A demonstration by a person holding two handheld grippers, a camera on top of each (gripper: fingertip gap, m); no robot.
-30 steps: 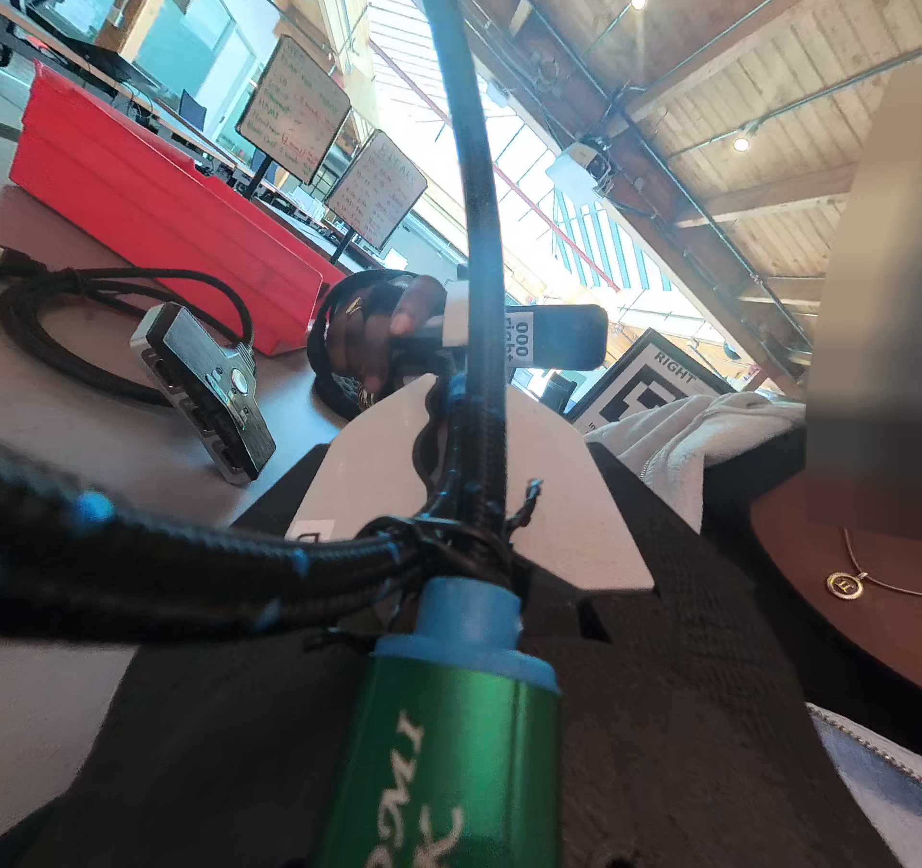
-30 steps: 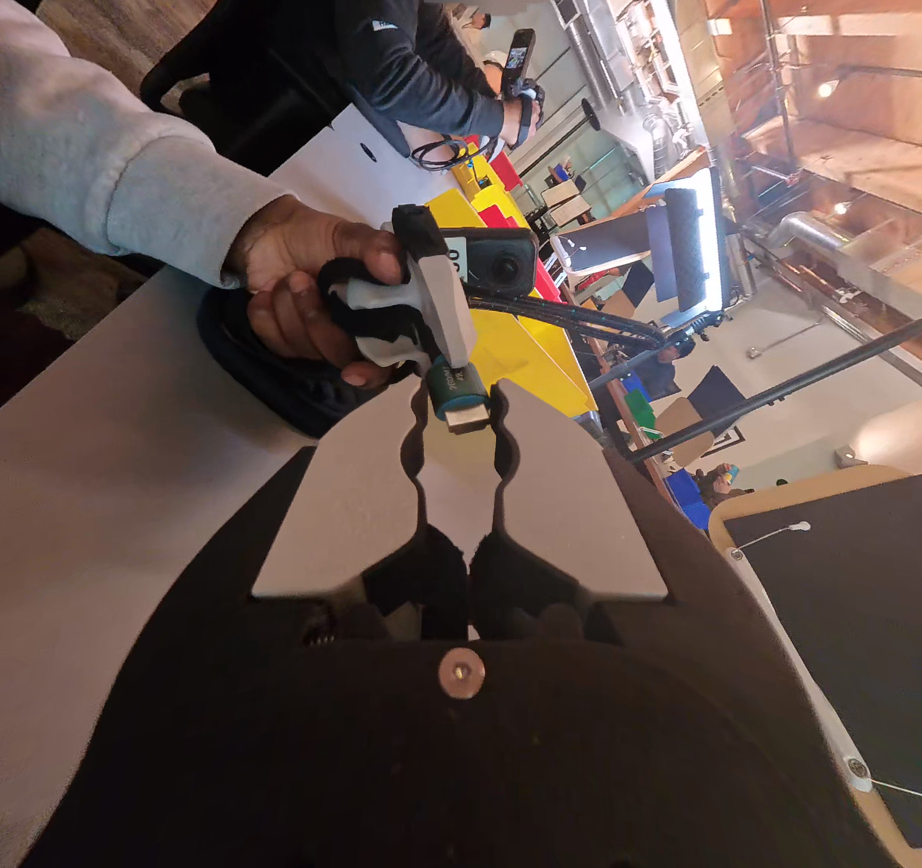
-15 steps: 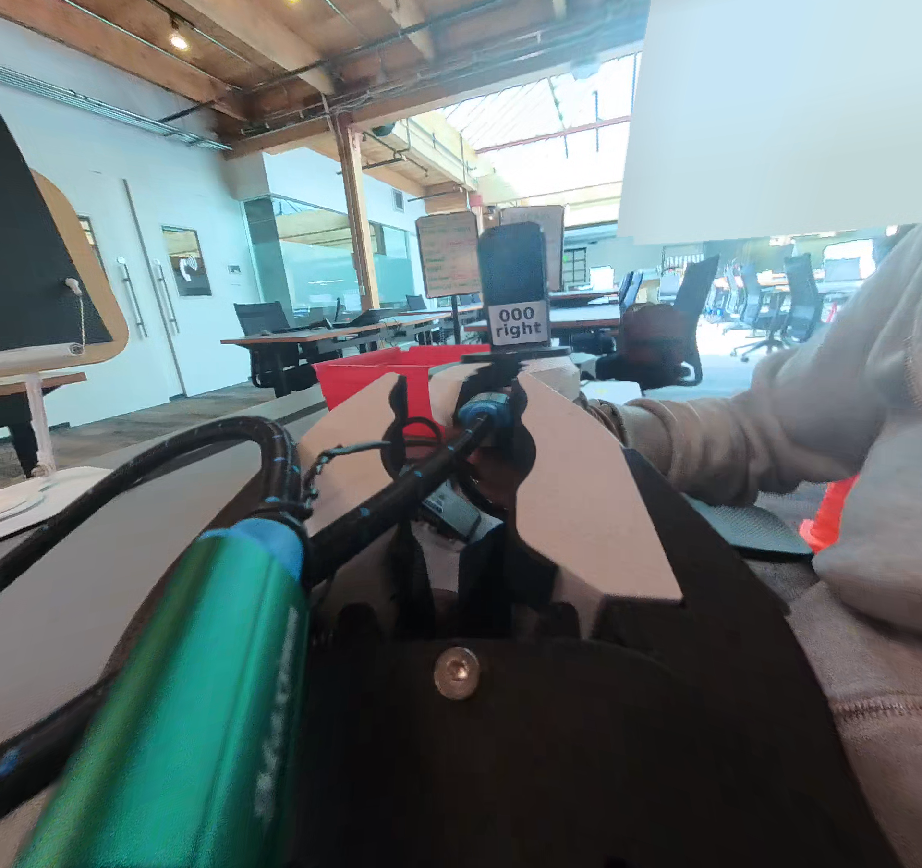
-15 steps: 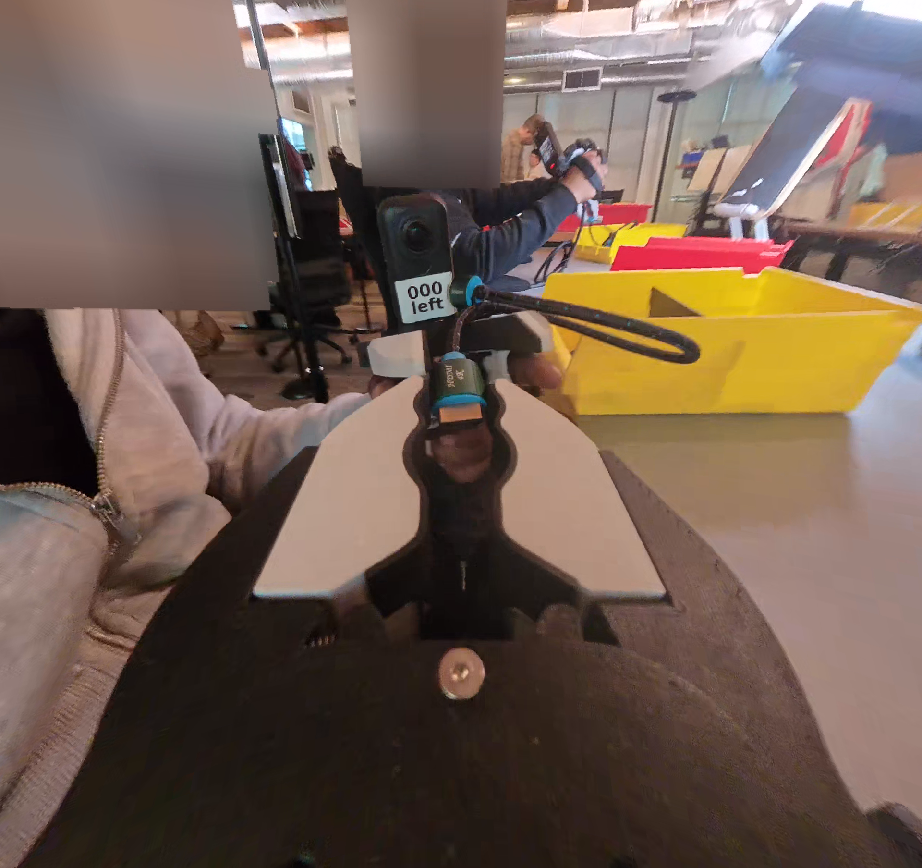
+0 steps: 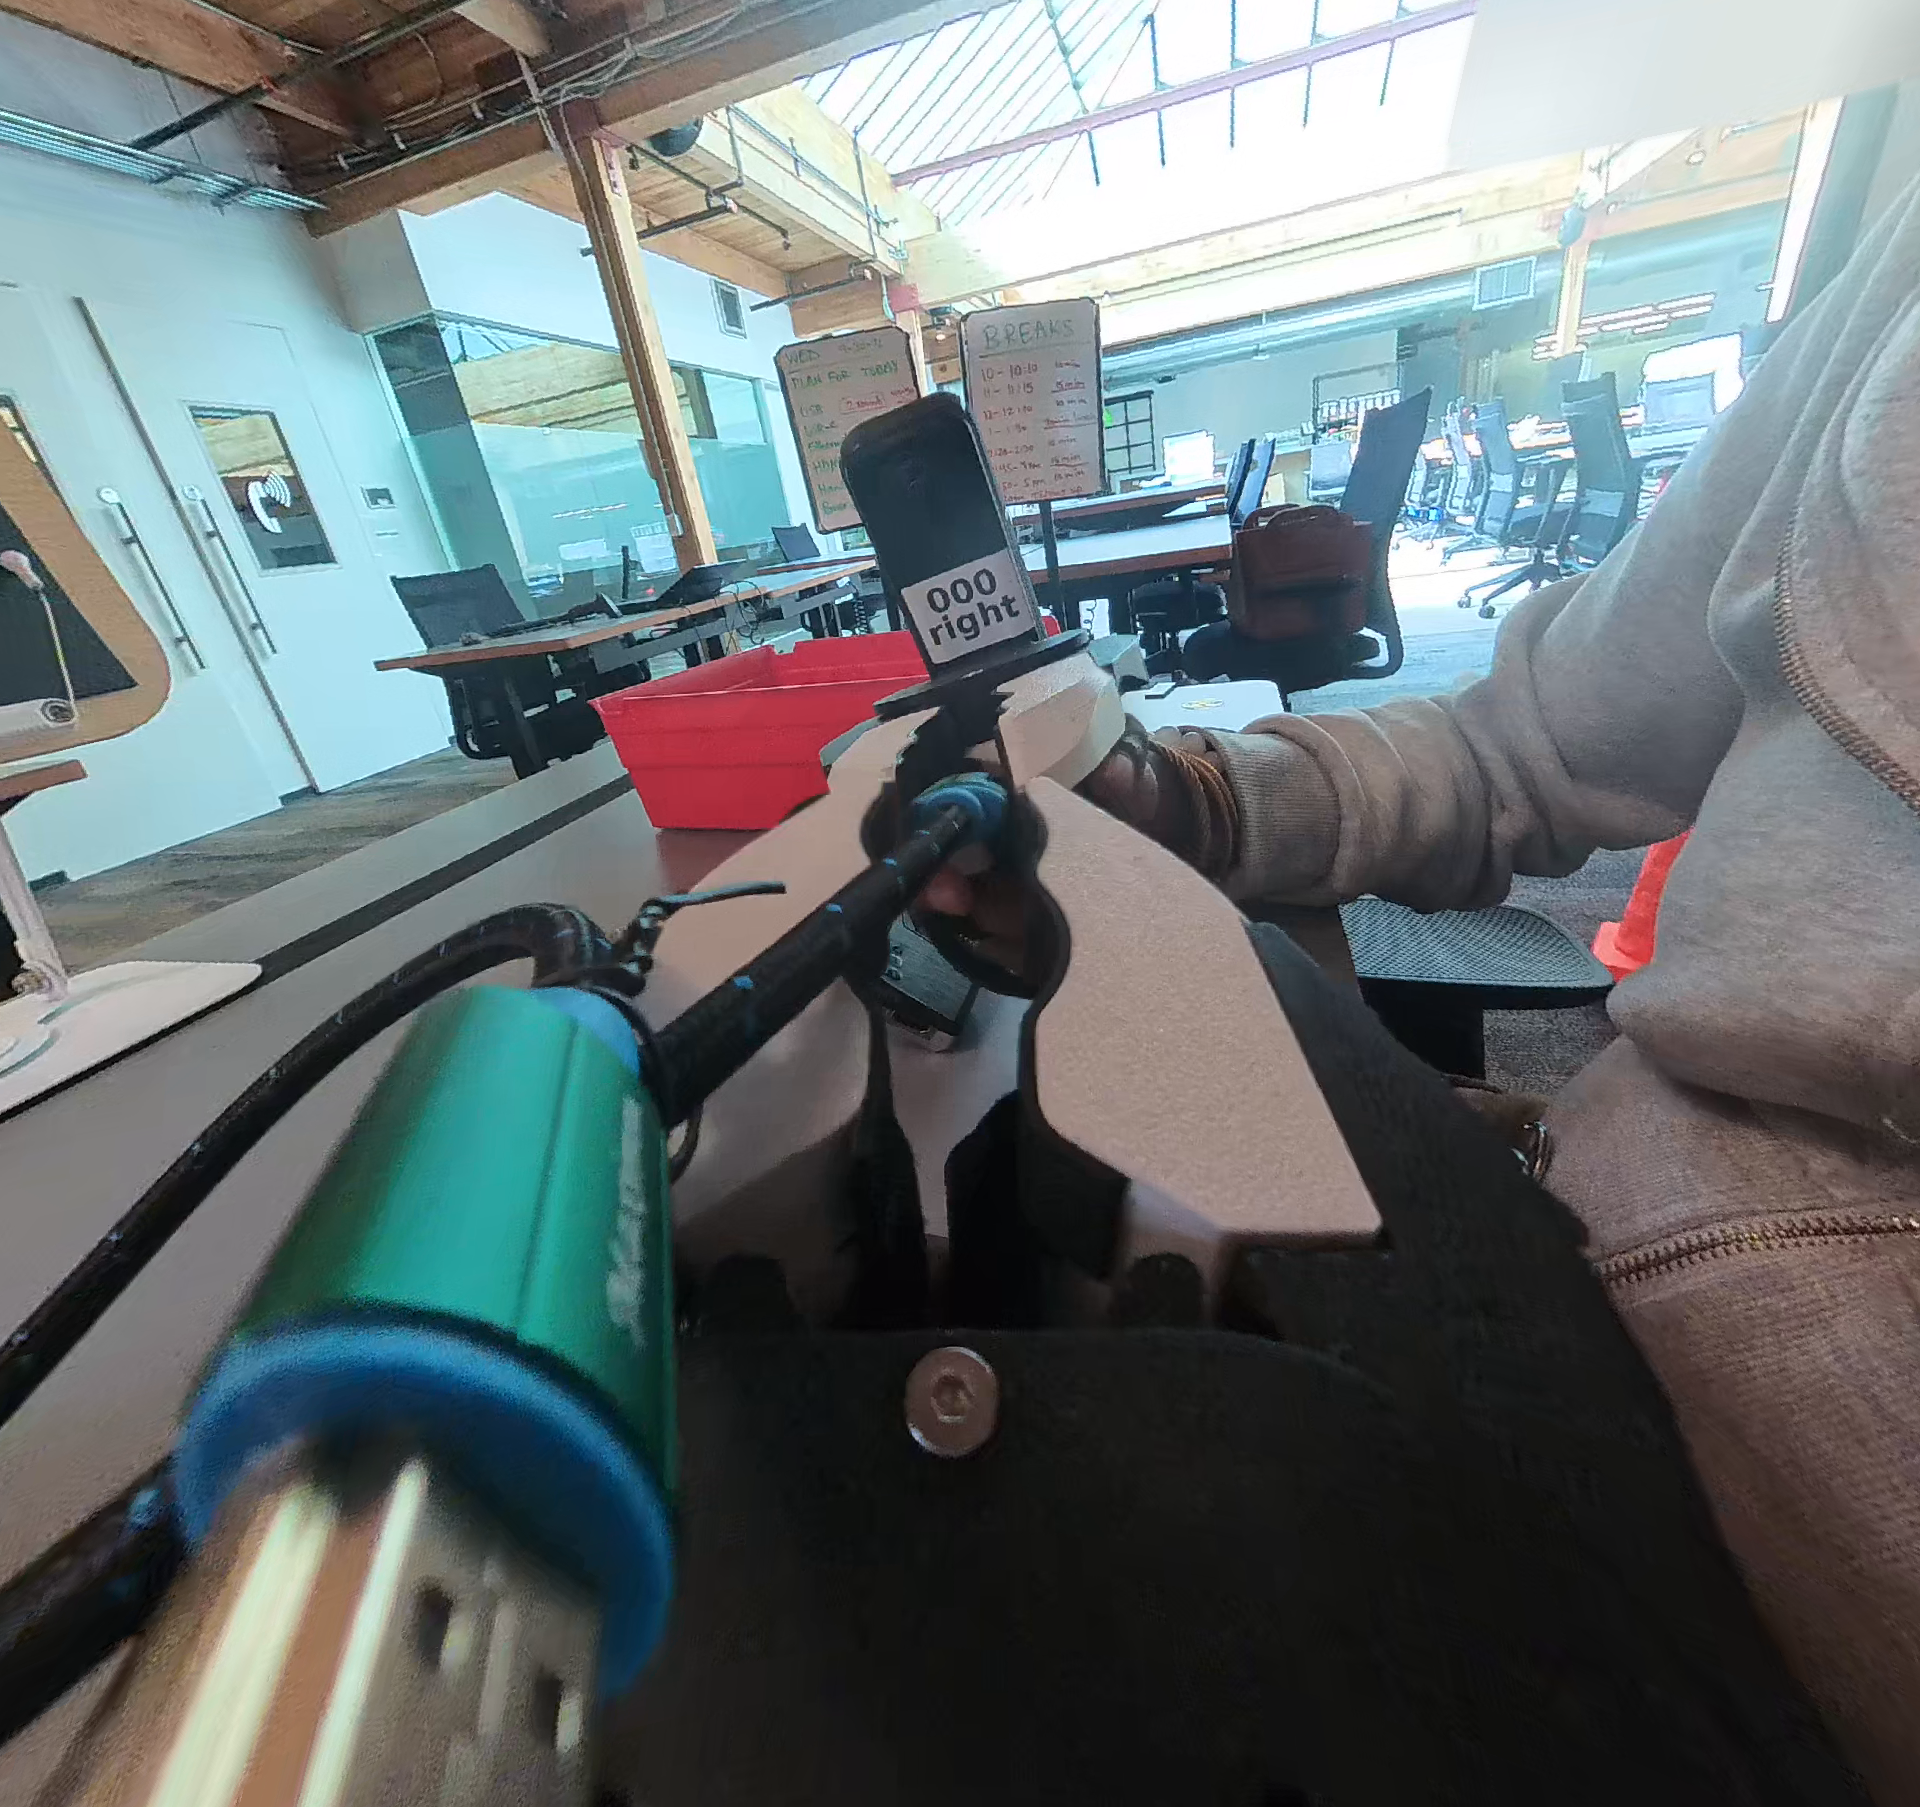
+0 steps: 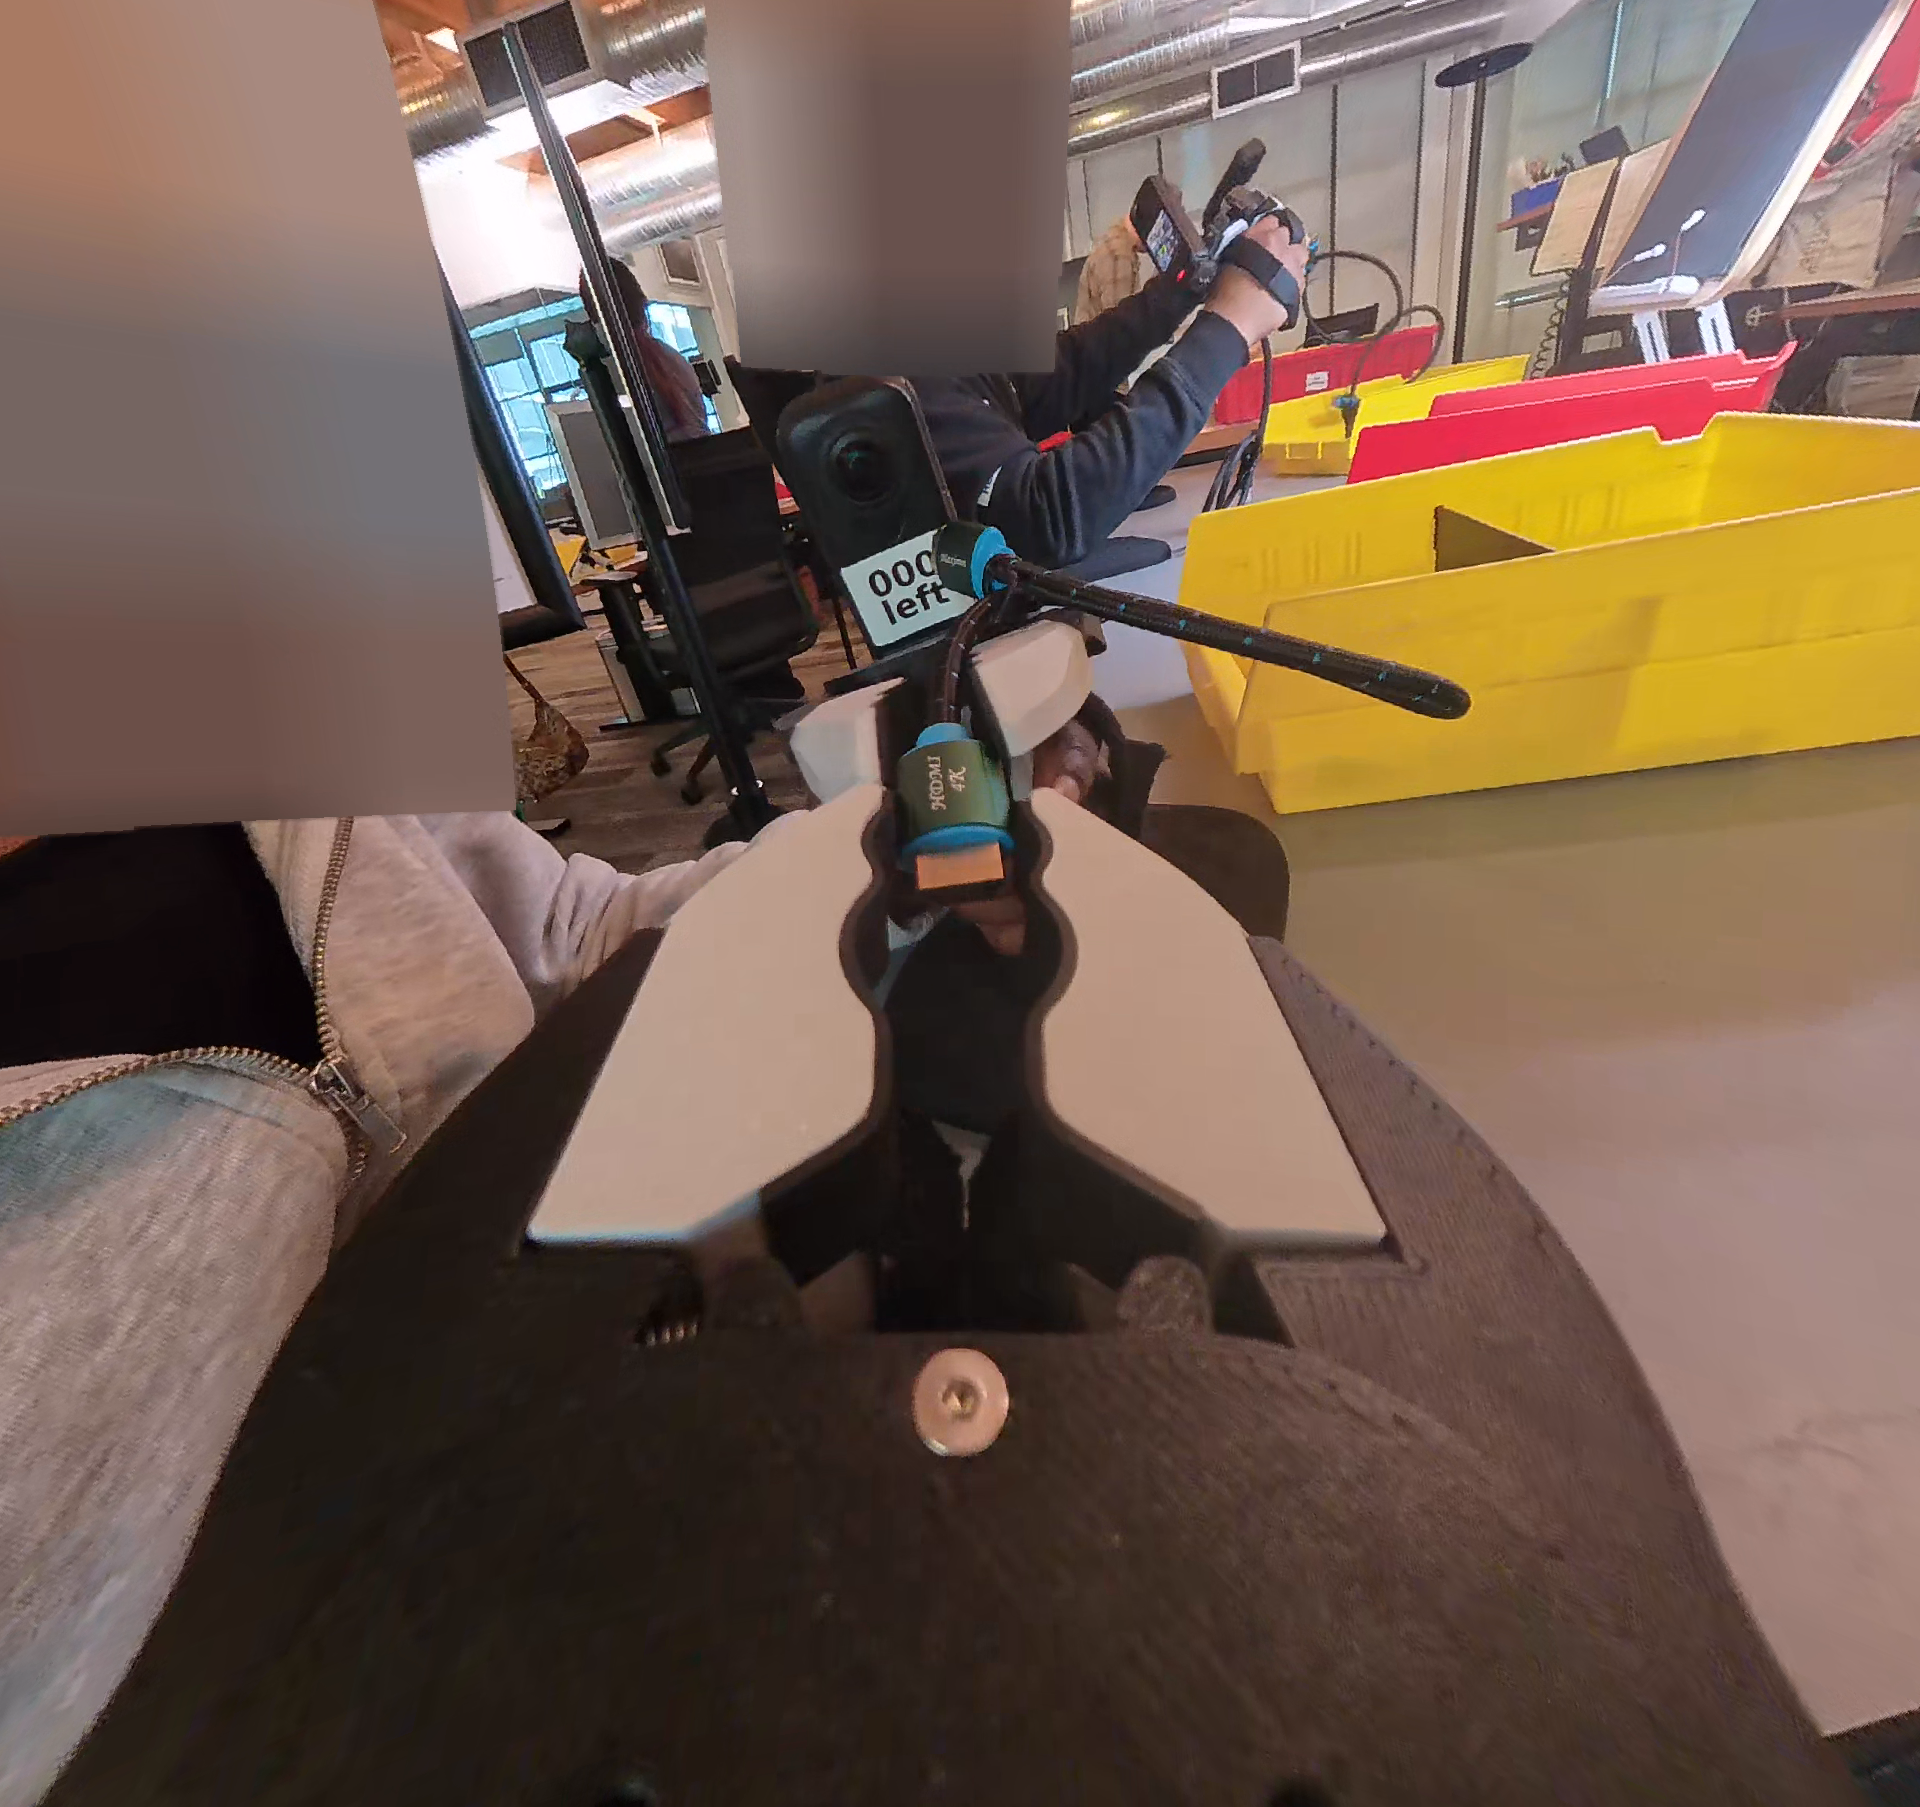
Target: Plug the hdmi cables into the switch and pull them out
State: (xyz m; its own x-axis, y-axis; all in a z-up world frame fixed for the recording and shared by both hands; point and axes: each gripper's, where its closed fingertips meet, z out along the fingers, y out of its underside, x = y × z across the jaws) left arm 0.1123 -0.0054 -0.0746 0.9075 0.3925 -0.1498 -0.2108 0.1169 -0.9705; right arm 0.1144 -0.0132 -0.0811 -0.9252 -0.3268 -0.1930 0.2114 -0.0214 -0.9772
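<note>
Two handheld grippers meet nose to nose above a grey-brown table [image 6: 1558, 1082], with one end of an HDMI cable [image 5: 790, 947] between them. The plug [image 6: 951, 791] has a green metal shell, a blue collar at each end and a gold connector tip. In the right wrist view it sits dead centre, with its tip pointing back at that camera.

The left gripper [image 5: 956, 801] is closed on the rear of the plug. The black braided cable, flecked with blue, runs back between its grey fingers [image 5: 1174, 1030] toward 7 o'clock.

The right gripper [image 6: 956, 812] has its jaws parted about the width of the plug. The plug sits between the tips, with a thin dark gap showing on either side.

The cable loops round to a second plug [image 5: 468, 1238] of the same green and blue. It is large and blurred at 7 o'clock in the left wrist view, with its metal tip nearest the lens. From the right wrist view, that end rides beside the left gripper's camera at 12 o'clock.

A small silver box [image 5: 920, 983] shows in the gap just below the held plug, too hidden to identify. A yellow bin [image 6: 1558, 614] stands on the table at 2 o'clock in the right wrist view. A red bin [image 5: 727, 749] stands at 11 o'clock in the left wrist view.
</note>
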